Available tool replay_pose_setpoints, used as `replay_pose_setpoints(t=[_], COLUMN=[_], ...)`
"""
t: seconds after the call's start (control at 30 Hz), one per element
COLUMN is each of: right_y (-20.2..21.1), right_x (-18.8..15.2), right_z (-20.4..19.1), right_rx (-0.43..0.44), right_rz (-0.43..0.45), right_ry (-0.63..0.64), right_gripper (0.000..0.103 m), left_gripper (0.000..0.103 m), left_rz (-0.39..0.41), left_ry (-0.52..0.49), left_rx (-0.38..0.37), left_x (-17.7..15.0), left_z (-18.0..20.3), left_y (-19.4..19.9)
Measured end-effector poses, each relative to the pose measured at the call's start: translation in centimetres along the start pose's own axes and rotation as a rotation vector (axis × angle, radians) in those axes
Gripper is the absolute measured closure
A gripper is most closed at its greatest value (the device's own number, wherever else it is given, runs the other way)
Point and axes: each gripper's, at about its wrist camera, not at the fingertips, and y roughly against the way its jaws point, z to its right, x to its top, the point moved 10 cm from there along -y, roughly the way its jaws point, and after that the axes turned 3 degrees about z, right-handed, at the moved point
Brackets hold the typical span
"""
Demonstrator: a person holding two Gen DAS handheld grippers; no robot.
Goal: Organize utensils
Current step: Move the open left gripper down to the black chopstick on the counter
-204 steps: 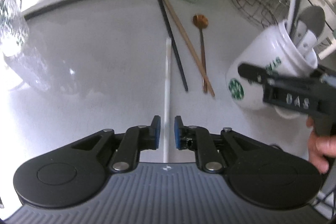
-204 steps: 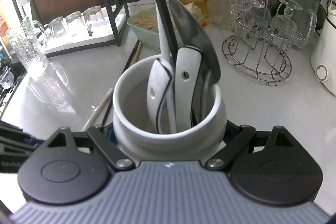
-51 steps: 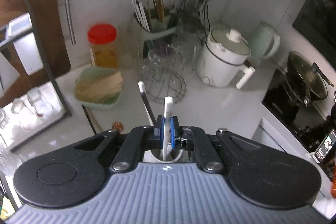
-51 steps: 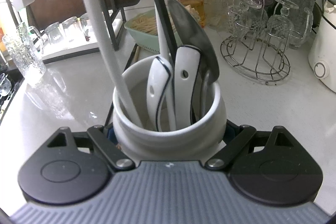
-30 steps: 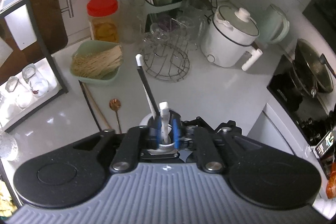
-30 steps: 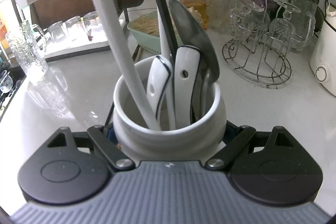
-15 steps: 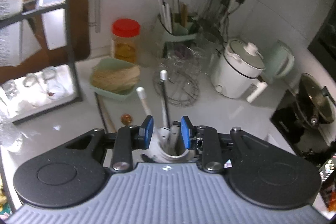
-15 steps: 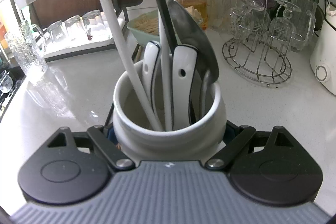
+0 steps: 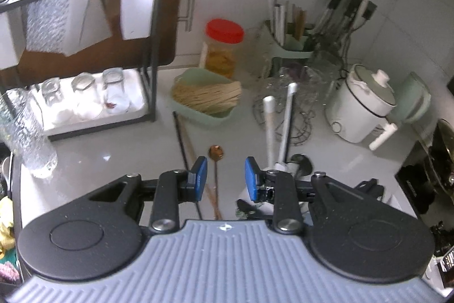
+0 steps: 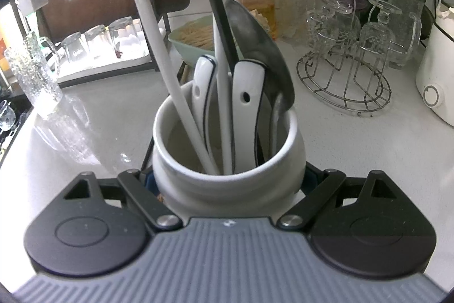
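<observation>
Left wrist view: the left gripper hangs with jaws apart and empty above a copper spoon and chopsticks lying on the counter, probably next for collection.

Right wrist view: the right gripper clamps the white mug, steadying it upright; white chopsticks, ceramic spoons and a steel spoon stand inside.

The widest open stretch of counter lies left of the loose utensils, between the black rack at the far left and the near edge. A textured glass mug blocks its left rim. Down the middle lie the chopsticks and a copper spoon, low but in the way of any sweep. To the right the white mug bristles with tall handles. Beyond it, the green basket, wire glass stand and rice cooker crowd the far side.
</observation>
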Motion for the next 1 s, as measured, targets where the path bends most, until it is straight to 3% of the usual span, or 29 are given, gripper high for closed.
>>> replay_pose_setpoints(t=[0.27,0.43,0.77,1.0], right_y=[-0.2,-0.2,0.3,0.7], right_x=[0.1,0.0,-0.4,-0.6], right_z=[-0.1,0.0,0.5,0.6], right_rx=[0.003,0.008,0.009,0.005], right_rz=[-0.031,-0.047,-0.059,-0.057], right_ry=[0.009,0.015,0.016,0.013], right_gripper=[0.011,0.011,0.011,0.011], left_gripper=[0.070,0.070,0.070,0.070], left_rz=[-0.021,-0.074,-0.182,-0.210], left_ry=[0.060,0.074,0.106,0.109], left_rx=[0.069,0.134,0.144,0.127], left_x=[-0.4,-1.3,-5.3,-7.4], left_z=[-2.8,-4.3,-5.4,-5.3], left_y=[-1.2,-3.4,-8.8,-12.1])
